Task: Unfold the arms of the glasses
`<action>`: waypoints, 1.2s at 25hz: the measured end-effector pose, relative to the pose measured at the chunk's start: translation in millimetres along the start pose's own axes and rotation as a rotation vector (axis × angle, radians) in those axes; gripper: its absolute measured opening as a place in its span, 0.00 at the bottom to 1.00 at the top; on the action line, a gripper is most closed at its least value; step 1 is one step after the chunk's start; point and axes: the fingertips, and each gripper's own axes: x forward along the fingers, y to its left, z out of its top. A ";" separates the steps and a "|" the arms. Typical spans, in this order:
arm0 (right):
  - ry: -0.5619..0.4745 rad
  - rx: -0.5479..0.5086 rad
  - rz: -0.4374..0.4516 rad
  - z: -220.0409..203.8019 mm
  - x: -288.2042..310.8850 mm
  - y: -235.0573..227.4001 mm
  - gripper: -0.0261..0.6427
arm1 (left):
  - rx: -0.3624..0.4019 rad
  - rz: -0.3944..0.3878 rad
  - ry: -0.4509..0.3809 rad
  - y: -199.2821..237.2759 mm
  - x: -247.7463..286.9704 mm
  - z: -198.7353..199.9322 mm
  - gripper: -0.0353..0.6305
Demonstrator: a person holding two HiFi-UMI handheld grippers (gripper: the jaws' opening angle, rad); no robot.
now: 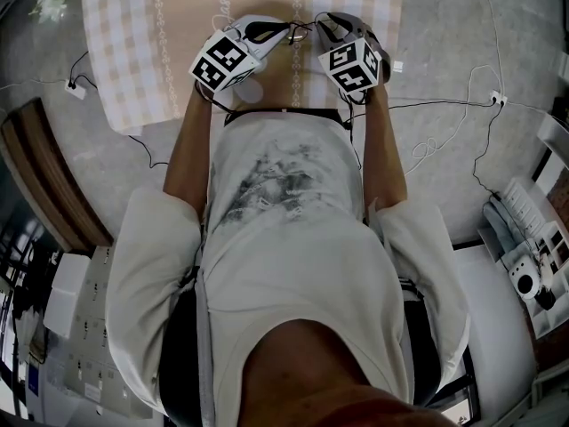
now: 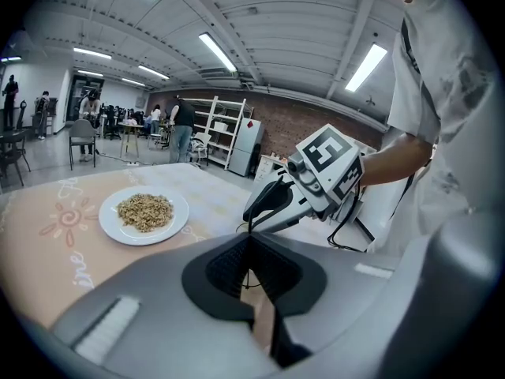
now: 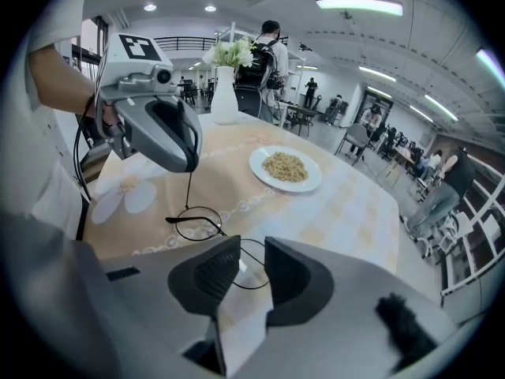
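Note:
The glasses [image 3: 197, 223] are thin, black and round-rimmed; in the right gripper view they hang just above the beige tablecloth [image 3: 331, 212]. My left gripper [image 3: 188, 167] is shut on one thin arm, which runs straight down from its tips to the frame. In the left gripper view that arm [image 2: 248, 253] shows as a dark line pinched between the pads. My right gripper [image 3: 252, 251] stands open, with the second lens rim [image 3: 254, 284] seen through the gap and no pad touching it. In the head view both grippers, left [image 1: 286, 30] and right [image 1: 318, 21], meet tip to tip over the glasses [image 1: 303, 32].
A white plate of nuts [image 3: 286, 168] lies further out on the table, and a white vase of flowers [image 3: 225, 93] stands at its far end. Cables [image 1: 444, 132] trail over the floor beside the table. People and chairs fill the hall behind.

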 end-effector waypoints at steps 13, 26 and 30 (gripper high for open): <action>-0.027 -0.075 0.044 13.7 -5.5 23.7 0.23 | -0.005 -0.011 -0.010 -0.1 -0.4 2.6 0.06; -0.038 -0.163 0.103 21.4 -6.9 61.9 0.26 | -0.007 -0.015 -0.011 -0.9 -1.8 2.8 0.06; -0.039 -0.170 0.112 21.9 -7.2 69.4 0.26 | -0.007 -0.018 -0.011 -1.5 -1.7 2.9 0.06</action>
